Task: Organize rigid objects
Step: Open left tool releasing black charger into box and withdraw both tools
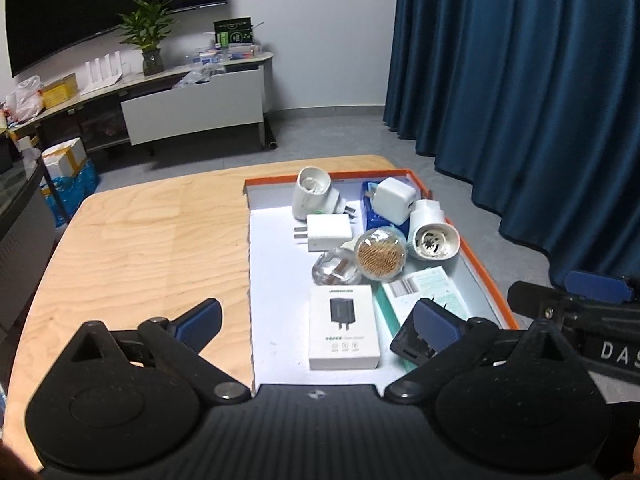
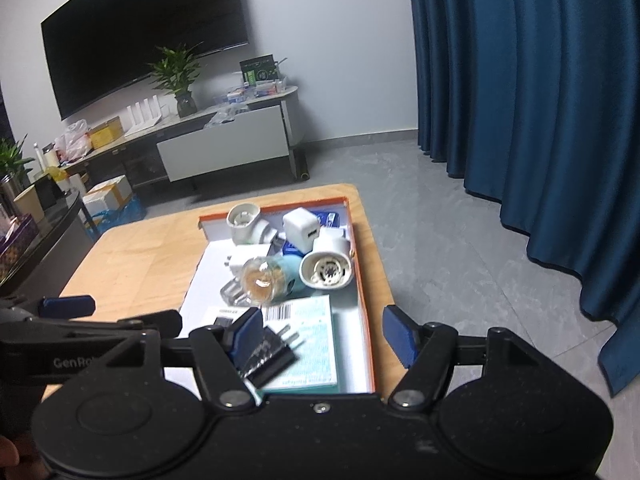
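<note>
The left gripper hangs over the near end of the orange-rimmed box with its jaws wide apart and nothing pressed between them; the white charger carton lies flat below. The right gripper is also spread, straddling the box's near right corner. A black plug adapter sits by its left pad on the teal booklet, apparently loose. The box sits at the wooden table's right edge, holding 2 white lamp sockets, 2 white chargers, a toothpick jar and a clear plug.
</note>
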The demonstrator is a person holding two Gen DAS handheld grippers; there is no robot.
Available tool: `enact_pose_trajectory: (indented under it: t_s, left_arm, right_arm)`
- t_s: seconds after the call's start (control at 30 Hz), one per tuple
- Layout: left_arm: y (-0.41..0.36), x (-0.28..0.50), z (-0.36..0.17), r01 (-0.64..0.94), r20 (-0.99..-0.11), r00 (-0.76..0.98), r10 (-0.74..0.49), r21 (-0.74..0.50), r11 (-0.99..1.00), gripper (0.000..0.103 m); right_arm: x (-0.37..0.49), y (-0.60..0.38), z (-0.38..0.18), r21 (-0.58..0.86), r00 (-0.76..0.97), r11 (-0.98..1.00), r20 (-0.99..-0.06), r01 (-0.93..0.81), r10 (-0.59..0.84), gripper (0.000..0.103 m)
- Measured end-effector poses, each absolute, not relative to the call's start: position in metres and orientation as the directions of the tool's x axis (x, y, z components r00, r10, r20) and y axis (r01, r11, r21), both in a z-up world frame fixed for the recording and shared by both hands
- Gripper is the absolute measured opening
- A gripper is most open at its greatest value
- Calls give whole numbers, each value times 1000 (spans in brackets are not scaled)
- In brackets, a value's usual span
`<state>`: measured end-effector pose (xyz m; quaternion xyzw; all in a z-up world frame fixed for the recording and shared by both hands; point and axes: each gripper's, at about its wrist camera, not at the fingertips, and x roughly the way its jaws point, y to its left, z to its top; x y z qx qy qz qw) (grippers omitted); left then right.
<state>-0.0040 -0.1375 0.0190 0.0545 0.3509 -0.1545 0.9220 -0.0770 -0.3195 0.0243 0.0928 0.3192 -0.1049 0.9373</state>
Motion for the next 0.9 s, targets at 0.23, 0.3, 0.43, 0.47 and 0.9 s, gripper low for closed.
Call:
enact_pose_trajectory:
  t_s: [0.23,0.3,0.43,0.47,0.9]
  left_arm:
    - [-135,-12,12,300,-687,694,-218,0,954,103]
    - [-136,-14,12,299,-689,693,-215,3,954,103]
    - [-134,-17,12,296,-688,693,-215,0,955,103]
    - [-134,-17,12,297,-688,693,-216,0,955,103]
    - [-133,-17,7,300,-704,677,-214,-1,954,103]
  right_arm:
    - [-85,-314,15,110,760,962,-638,249,-123,80]
    - [-87,-313,14,107,758,963,-640,247,-124,80]
    - [-89,-312,14,103,757,964,-641,246,-125,80]
    - [-90,-312,14,102,757,963,-641,248,-127,80]
    - [-91,-310,12,95,754,965,-644,246,-129,80]
